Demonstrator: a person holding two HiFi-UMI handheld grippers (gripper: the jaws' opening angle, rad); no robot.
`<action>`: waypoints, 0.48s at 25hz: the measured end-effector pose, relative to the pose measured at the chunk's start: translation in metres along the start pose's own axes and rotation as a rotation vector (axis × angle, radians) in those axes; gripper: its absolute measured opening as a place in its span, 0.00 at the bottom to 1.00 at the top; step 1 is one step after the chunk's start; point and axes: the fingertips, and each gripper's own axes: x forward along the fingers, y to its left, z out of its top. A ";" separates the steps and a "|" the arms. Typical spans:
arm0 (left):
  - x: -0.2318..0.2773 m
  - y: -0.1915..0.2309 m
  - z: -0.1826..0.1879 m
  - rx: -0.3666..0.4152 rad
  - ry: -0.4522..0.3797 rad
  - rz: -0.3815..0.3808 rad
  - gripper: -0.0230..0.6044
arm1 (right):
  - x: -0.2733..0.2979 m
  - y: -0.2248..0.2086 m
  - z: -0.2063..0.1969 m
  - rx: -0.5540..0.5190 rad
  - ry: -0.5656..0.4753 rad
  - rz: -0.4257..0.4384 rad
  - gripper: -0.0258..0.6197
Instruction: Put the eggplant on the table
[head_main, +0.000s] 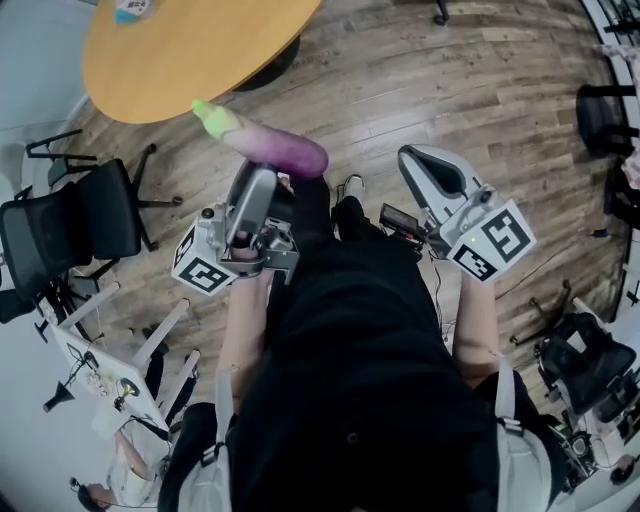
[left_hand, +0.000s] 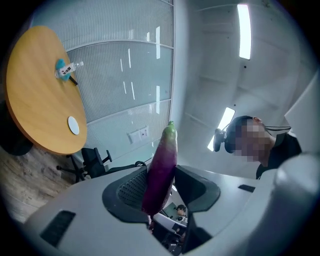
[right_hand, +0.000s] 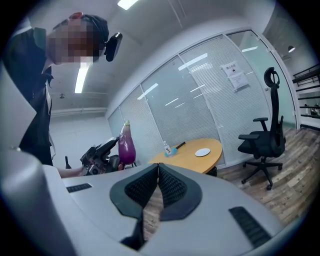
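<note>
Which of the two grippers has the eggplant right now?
The left gripper: its jaws clamp the purple eggplant. The right gripper has its jaws together, holding nothing.

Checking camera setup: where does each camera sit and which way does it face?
Head view: on head, facing down at floor; torso, forearms, left tool holding eggplant, right tool show.
Left gripper view: on left tool, facing up past eggplant; person's head shows.
Right gripper view: on right tool, facing table; head shows.
Shared: eggplant, table.
</note>
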 end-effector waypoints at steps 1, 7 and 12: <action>0.000 0.006 0.003 -0.009 0.000 0.003 0.33 | 0.005 0.000 0.001 0.000 0.000 -0.003 0.07; 0.021 0.036 0.031 -0.039 0.025 -0.006 0.33 | 0.045 -0.003 0.020 -0.011 -0.007 -0.022 0.07; 0.041 0.062 0.065 -0.036 0.045 -0.016 0.33 | 0.087 -0.008 0.045 -0.038 -0.021 -0.029 0.07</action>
